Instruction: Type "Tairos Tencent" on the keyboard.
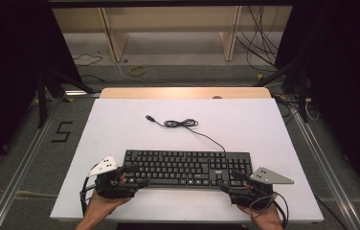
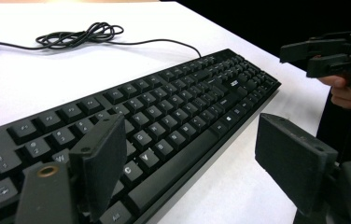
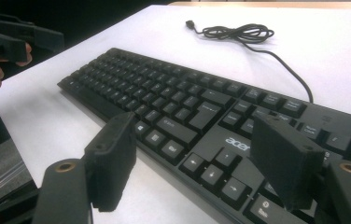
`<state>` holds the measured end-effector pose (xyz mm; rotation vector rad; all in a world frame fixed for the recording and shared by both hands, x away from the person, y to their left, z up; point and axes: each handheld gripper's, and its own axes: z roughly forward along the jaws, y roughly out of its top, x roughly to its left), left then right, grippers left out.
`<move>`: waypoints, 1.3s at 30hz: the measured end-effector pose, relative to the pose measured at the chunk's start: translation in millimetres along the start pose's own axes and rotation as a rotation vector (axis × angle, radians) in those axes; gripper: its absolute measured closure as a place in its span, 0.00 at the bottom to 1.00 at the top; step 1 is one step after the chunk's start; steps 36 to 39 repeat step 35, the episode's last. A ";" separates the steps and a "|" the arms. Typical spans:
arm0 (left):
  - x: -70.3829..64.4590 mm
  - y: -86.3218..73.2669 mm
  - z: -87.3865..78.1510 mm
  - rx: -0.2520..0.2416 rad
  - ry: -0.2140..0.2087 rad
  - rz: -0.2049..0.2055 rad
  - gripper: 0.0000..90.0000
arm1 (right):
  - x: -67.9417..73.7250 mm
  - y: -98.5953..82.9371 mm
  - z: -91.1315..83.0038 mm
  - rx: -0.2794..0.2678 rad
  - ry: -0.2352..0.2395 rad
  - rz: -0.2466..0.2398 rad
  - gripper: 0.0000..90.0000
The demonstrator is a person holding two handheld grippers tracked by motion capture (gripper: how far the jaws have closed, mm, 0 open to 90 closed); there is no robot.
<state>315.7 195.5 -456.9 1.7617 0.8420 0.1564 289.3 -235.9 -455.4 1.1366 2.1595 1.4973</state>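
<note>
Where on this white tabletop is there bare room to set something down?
Bare: the far corners either side of the coiled cable, and the side strips beyond each end of the keyboard. Crowded: the near edge, where the left tongs and right tongs hover open at the keyboard's front corners.

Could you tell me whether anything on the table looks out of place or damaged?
Nothing stands out. The keyboard lies flat and square to the table's near edge, its cable loosely bundled behind it, unplugged. Both the left gripper and right gripper are open.
</note>
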 end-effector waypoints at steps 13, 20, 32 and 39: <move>-0.1 -3.6 1.4 0.005 0.008 0.004 0.26 | -1.1 -1.6 -3.5 -0.007 -0.003 0.010 0.36; 0.2 -3.4 1.2 0.002 0.011 0.004 0.26 | -0.2 -1.6 -2.6 -0.005 -0.004 0.006 0.36; 0.2 -2.8 0.8 -0.002 0.013 0.006 0.26 | -0.6 -1.2 -2.9 -0.007 -0.005 0.007 0.36; 0.1 -2.7 0.6 -0.004 0.014 0.008 0.26 | -0.6 -1.2 -2.8 -0.007 -0.005 0.006 0.36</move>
